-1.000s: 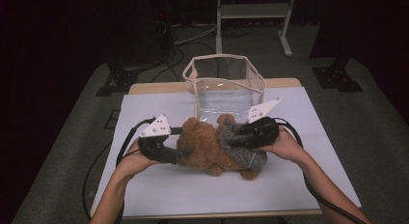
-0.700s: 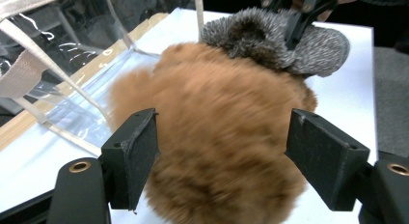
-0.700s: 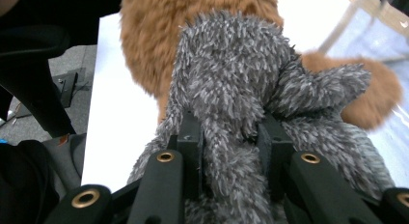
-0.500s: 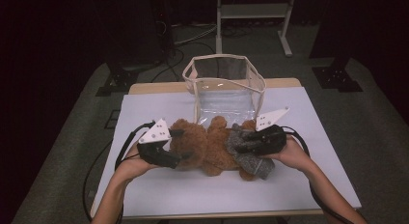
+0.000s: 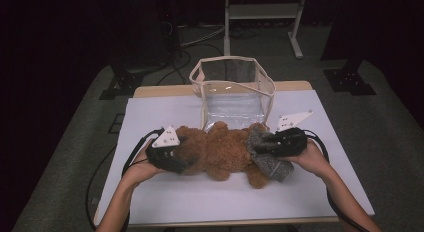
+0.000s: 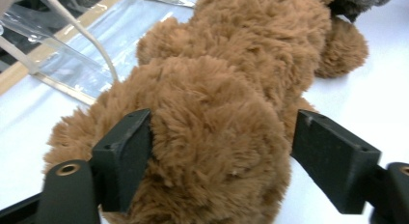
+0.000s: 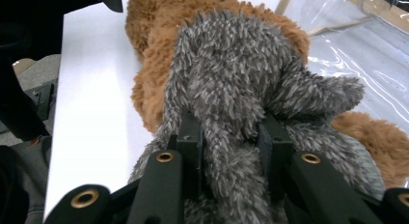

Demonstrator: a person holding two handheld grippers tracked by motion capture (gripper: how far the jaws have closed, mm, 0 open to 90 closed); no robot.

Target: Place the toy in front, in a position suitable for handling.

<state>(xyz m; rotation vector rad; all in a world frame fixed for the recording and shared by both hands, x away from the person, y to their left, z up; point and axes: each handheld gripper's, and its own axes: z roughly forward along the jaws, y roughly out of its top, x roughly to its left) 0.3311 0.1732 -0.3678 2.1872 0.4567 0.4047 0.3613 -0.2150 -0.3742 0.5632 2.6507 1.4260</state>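
Left gripper (image 6: 219, 156) apart around bear (image 5: 220, 152) head; right gripper (image 7: 231, 137) clamped on grey cloth (image 7: 231, 79) (two-point lift toward bag (image 5: 232, 89), likely).

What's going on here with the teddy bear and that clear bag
A person holds a gripper in each hand and works on a brown teddy bear lying on the white table. The left gripper has its jaws spread around the bear's furry body, one jaw against the fur and the other apart from it. The right gripper is pinched shut on the bear's grey fabric piece. A clear bag stands open just behind the bear.
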